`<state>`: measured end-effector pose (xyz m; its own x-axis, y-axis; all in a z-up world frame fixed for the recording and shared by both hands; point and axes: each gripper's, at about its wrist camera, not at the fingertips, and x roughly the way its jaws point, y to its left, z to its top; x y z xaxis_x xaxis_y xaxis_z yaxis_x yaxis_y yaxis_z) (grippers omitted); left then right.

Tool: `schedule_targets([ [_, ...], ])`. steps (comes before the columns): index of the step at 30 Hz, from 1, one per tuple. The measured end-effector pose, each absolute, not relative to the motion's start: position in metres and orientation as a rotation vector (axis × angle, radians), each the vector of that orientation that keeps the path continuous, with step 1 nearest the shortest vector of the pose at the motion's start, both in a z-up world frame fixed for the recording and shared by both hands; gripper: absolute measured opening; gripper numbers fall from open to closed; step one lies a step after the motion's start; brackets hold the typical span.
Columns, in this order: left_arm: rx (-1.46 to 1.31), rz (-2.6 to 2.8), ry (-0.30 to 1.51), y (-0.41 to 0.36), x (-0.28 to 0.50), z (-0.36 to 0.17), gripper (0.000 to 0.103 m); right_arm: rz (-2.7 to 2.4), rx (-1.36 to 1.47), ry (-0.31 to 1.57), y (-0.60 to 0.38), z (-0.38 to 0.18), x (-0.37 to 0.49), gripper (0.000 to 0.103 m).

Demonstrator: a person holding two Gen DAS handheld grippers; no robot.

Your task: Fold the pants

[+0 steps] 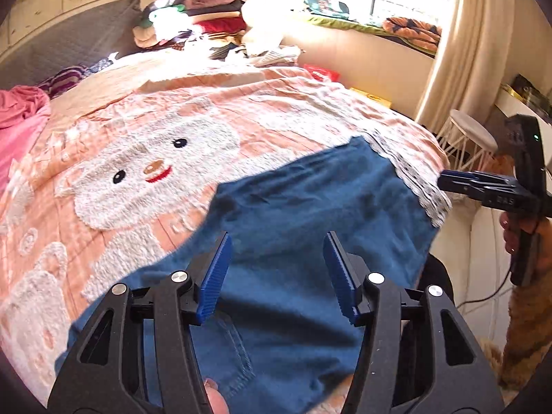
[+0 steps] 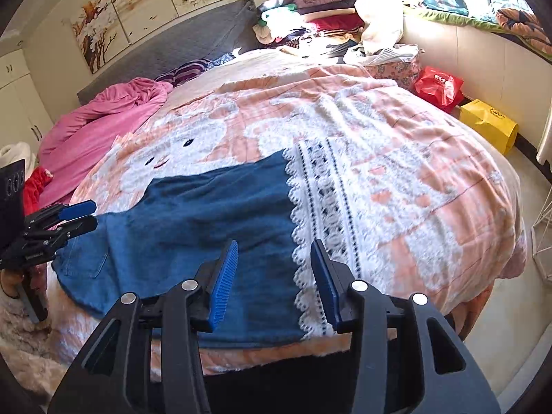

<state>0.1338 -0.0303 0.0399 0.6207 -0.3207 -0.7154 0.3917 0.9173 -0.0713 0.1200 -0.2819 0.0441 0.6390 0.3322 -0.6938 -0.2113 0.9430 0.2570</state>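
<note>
Blue denim pants with a white lace hem lie flat on the bed's peach bear blanket. My left gripper is open and empty, hovering over the waist end by a back pocket. My right gripper is open and empty above the line where denim meets the lace hem. The right gripper shows side-on in the left wrist view; the left gripper shows in the right wrist view, at the pants' left end.
A pink quilt lies at the bed's left. Piled clothes sit by the grey headboard. A red bag and a yellow bag stand on the floor to the right. A white stool stands beside the bed.
</note>
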Motion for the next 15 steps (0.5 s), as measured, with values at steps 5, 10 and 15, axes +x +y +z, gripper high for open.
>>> schedule_targets([
  [5, -0.014, -0.394, 0.867, -0.017, 0.189, 0.033, 0.048, 0.284, 0.219, 0.813, -0.313, 0.055, 0.169, 0.043],
  [10, -0.042, -0.371, 0.934, -0.012, 0.220, 0.012, 0.048, 0.272, 0.206, 0.867, -0.322, 0.047, 0.221, 0.043],
  [15, -0.096, -0.381, 0.969, -0.006, 0.234, -0.004, 0.048, 0.319, 0.218, 0.955, -0.315, 0.025, 0.263, 0.044],
])
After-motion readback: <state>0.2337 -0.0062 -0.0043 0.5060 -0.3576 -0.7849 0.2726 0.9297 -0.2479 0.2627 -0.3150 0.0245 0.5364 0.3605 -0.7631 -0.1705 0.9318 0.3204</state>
